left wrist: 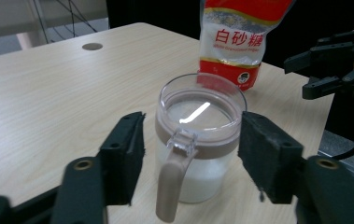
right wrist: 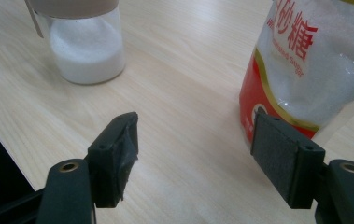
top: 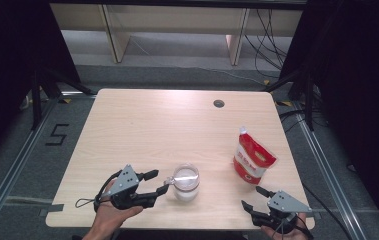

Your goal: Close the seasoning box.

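Left claw: the left gripper (top: 160, 182) stands wide, its pads clear of the jar, nothing gripped.
Right claw: the right gripper (top: 253, 197) stands wide and empty near the table's front edge.
Jar: the clear glass jar with a beige band and flip lid (top: 185, 182), half full of white grains, sits between the left gripper's jaws, its handle toward the gripper.
Bag: the red-and-white plastic pouch (top: 252, 159) stands just beyond the right gripper, well apart from the jar; it reads "白砂糖".
Table: the pale wooden table (top: 142, 125) has a round grommet hole (top: 219, 103) near its far edge.
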`<action>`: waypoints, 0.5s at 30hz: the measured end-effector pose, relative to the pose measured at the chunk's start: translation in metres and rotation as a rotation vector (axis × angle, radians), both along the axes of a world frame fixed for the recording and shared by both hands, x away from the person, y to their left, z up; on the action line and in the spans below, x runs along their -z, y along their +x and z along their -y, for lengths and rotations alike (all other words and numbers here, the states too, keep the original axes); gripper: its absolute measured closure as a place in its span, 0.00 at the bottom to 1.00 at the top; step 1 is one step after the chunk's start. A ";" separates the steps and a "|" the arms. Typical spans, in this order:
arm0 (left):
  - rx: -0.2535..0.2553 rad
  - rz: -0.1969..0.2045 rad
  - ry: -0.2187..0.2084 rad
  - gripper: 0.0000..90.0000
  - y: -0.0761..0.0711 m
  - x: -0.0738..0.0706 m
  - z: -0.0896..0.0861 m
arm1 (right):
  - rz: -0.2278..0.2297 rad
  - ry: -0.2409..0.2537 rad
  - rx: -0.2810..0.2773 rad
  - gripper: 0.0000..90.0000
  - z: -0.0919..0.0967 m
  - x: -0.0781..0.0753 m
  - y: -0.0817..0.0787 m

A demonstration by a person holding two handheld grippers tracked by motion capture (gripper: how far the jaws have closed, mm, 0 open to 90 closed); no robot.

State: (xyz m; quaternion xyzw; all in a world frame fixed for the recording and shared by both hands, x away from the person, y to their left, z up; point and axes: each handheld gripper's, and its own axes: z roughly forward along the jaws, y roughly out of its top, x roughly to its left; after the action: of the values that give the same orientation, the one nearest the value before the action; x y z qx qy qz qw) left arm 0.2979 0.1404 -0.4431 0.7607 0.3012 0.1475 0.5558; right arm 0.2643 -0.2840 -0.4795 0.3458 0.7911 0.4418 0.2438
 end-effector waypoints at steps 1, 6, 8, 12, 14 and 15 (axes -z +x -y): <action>-0.014 -0.017 -0.002 0.39 -0.002 0.001 -0.001 | 0.001 0.000 -0.001 0.36 0.000 0.000 0.000; -0.025 -0.035 0.004 0.32 -0.006 0.010 -0.007 | -0.011 0.006 -0.002 0.36 -0.001 0.000 -0.001; -0.037 -0.046 0.017 0.31 -0.008 0.013 -0.011 | -0.004 0.003 0.001 0.36 0.000 0.000 0.000; -0.043 -0.061 0.012 0.29 -0.010 0.019 -0.016 | -0.008 0.004 -0.002 0.36 -0.001 -0.001 -0.001; -0.054 -0.069 0.022 0.28 -0.012 0.020 -0.019 | -0.035 0.019 0.018 0.36 -0.003 -0.001 -0.004; -0.053 -0.069 0.029 0.28 -0.013 0.022 -0.020 | -0.027 0.018 0.011 0.36 -0.002 -0.001 -0.003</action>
State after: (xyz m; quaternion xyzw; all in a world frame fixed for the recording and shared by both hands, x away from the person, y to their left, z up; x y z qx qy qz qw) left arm 0.2853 0.1608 -0.4646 0.7651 0.3379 0.1404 0.5298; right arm 0.2609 -0.2819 -0.4781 0.3582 0.7883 0.4430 0.2323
